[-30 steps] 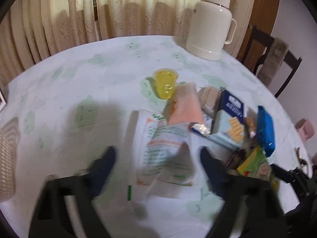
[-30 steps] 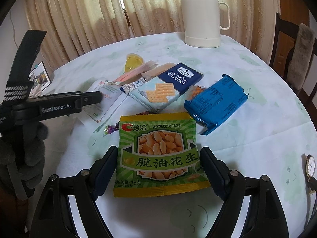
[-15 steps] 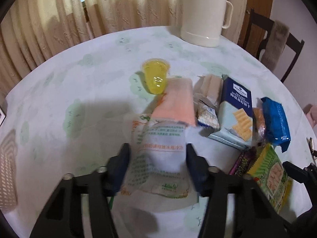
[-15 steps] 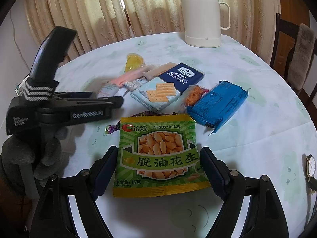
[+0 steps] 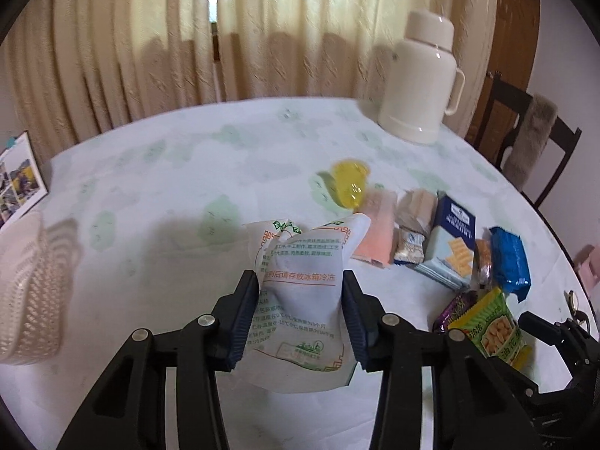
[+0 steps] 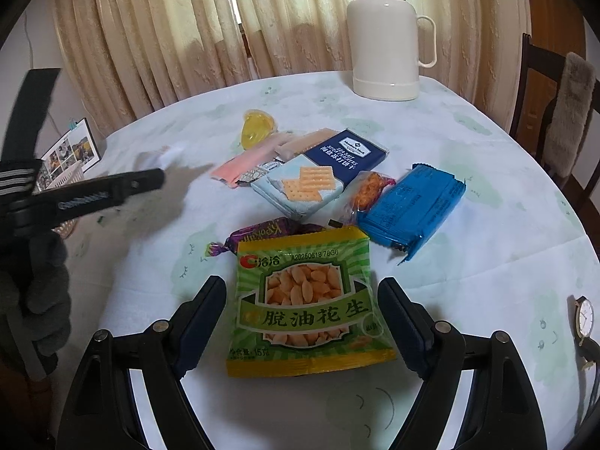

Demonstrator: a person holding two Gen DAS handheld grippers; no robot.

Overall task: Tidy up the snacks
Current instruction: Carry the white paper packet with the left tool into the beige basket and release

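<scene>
My left tool (image 5: 300, 311) is clamped on the white pouch (image 5: 300, 288), a pad pressing on each side, and the pouch looks lifted off the table (image 5: 168, 172). What I judge the next move turns on: the white woven basket (image 5: 28, 288) sits well off to the left of that tool, at the table's edge, so the left hand is far nearer it than the right. The pouch's long axis runs away from me along the fingers, its top flopping forward. My right tool (image 6: 302, 322) stands wide apart, straddling the green peanut packet (image 6: 305, 303) without touching it; the packet lies flat with its long axis pointing away. The left view shows the basket plainly; the right view barely does, but reads the remaining snacks, crackers (image 6: 322, 176) and blue packet (image 6: 410, 206), clearly
</scene>
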